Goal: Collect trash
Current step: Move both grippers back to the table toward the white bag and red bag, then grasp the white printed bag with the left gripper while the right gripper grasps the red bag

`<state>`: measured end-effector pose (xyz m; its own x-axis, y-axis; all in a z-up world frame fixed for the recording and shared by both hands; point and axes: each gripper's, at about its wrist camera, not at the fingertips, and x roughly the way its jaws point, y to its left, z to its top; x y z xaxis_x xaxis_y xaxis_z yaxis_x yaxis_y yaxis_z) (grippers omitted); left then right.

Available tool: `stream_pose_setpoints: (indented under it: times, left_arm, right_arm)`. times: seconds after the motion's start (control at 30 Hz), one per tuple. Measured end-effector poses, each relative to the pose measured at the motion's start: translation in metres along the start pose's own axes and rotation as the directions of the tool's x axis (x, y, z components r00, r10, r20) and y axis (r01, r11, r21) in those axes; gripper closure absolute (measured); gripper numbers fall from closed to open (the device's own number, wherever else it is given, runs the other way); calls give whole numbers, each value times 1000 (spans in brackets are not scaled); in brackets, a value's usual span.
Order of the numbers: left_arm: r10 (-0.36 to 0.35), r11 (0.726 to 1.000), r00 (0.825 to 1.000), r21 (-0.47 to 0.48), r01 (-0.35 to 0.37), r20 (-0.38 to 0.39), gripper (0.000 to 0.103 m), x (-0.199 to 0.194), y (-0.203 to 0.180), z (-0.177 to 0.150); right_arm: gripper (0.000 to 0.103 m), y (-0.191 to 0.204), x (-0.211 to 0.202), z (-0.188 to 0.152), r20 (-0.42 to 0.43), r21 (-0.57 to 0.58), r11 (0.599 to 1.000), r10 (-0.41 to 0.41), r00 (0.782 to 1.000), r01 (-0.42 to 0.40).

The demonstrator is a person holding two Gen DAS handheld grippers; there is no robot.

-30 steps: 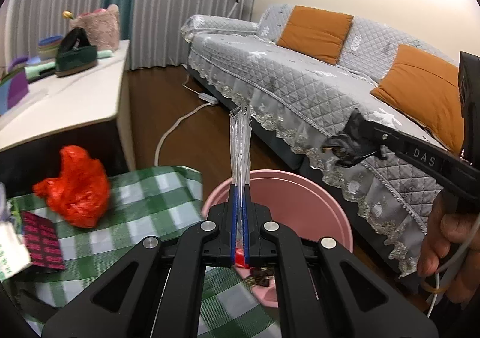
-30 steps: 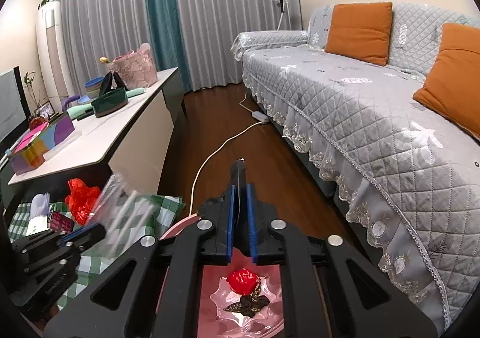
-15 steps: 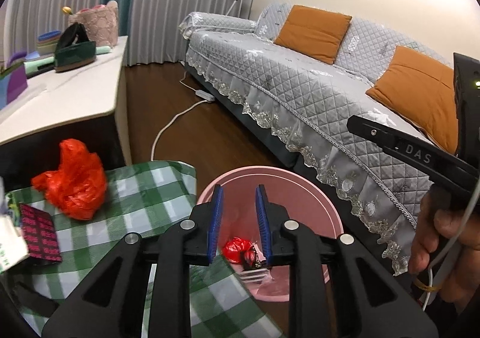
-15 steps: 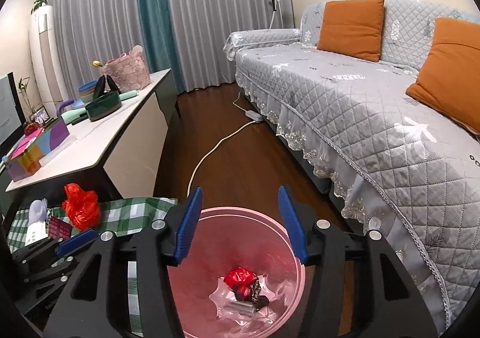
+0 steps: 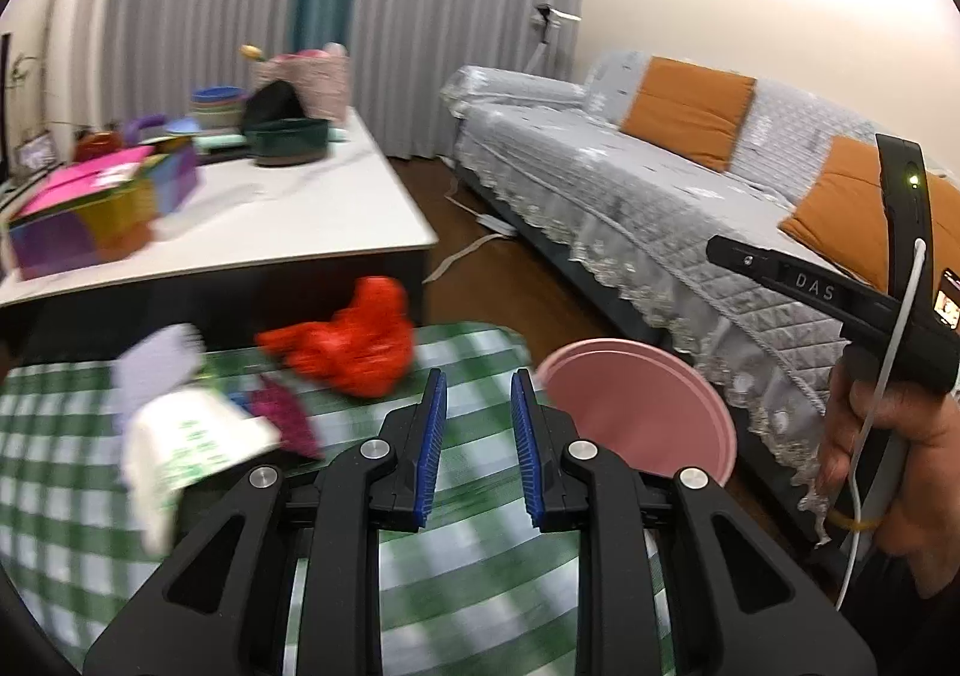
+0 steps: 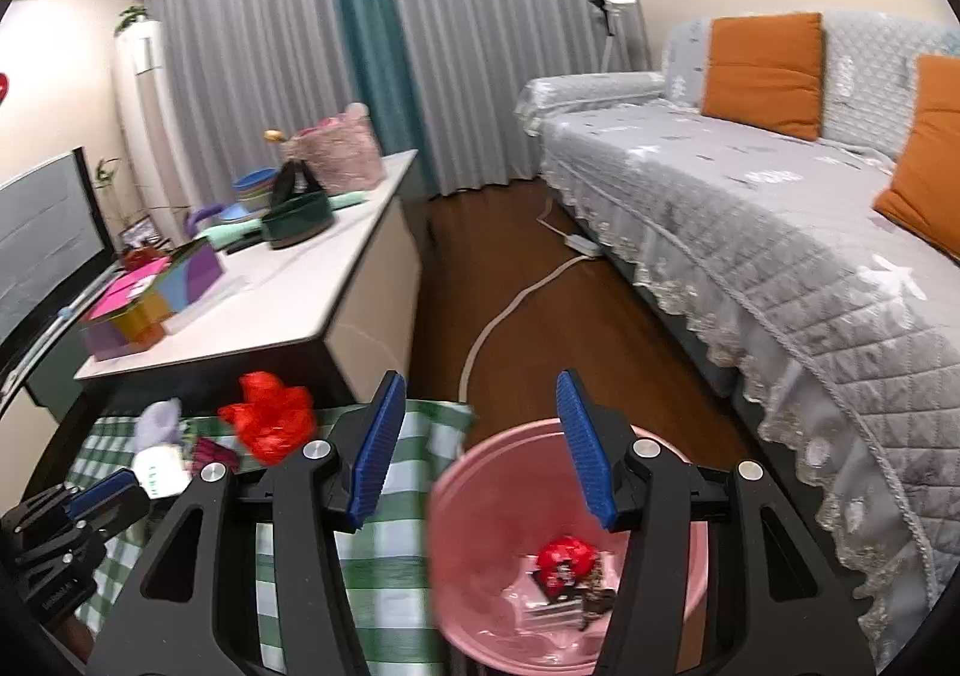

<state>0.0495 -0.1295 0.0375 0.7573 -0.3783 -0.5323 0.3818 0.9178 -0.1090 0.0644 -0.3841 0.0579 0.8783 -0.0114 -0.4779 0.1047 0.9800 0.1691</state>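
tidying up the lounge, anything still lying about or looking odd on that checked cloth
Yes. A crumpled red bag, a pale tissue and a few wrappers still lie on the checked cloth, while other scraps already sit in the pink bin.

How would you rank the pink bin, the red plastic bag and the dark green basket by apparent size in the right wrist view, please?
1. Pink bin, clearly largest, though it is also nearest the camera.
2. Red plastic bag and dark green basket look about alike; the basket sits farther away, so I would not rank them.

Left gripper [image 5: 477, 433] lower centre of frame, jaws parted narrowly, nothing between. Right gripper [image 6: 477, 451] lower centre, jaws wider, empty; right hand [image 5: 894, 466] grips its handle.
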Motion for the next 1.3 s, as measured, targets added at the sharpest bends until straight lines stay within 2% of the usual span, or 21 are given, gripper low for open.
stream_pose_setpoints:
  times: [0.27, 0.43, 0.67, 0.73, 0.83, 0.9, 1.03, 1.23, 1.3]
  left_arm:
    - [143, 989, 989, -42, -141, 38, 81, -45, 62, -15]
    - [218, 973, 976, -80, -218, -5, 81, -35, 90, -41]
    - [261, 957, 963, -116, -267, -59, 77, -9, 119, -60]
    - [279, 949, 957, -131, -288, -80, 69, 0, 126, -63]
    - [288, 946, 953, -127, -299, -98, 65, 13, 130, -67]
    - [299, 944, 948, -115, -310, -106, 64, 19, 131, -68]
    - [315, 941, 942, -93, -325, -115, 64, 30, 132, -67]
    - [323, 935, 939, -114, -336, -118, 64, 37, 139, -62]
    - [320, 937, 940, -110, -332, -119, 69, 39, 140, -61]
  right_arm:
    - [50, 48, 11, 0, 5, -33, 994, 107, 994, -107]
    - [50, 67, 31, -6, -30, -30, 987, 155, 987, -156]
    - [50, 89, 64, -17, -73, -45, 981, 187, 980, -191]
    - [50, 95, 75, -20, -90, -46, 978, 197, 976, -202]
    - [49, 102, 90, -25, -119, -53, 975, 209, 971, -216]
    - [40, 107, 103, -29, -141, -48, 972, 222, 965, -231]
    - [37, 113, 129, -34, -184, -25, 969, 237, 954, -245]
    - [33, 121, 164, -41, -239, 12, 964, 260, 936, -265]
    - [33, 122, 172, -44, -253, 19, 963, 263, 931, -267]
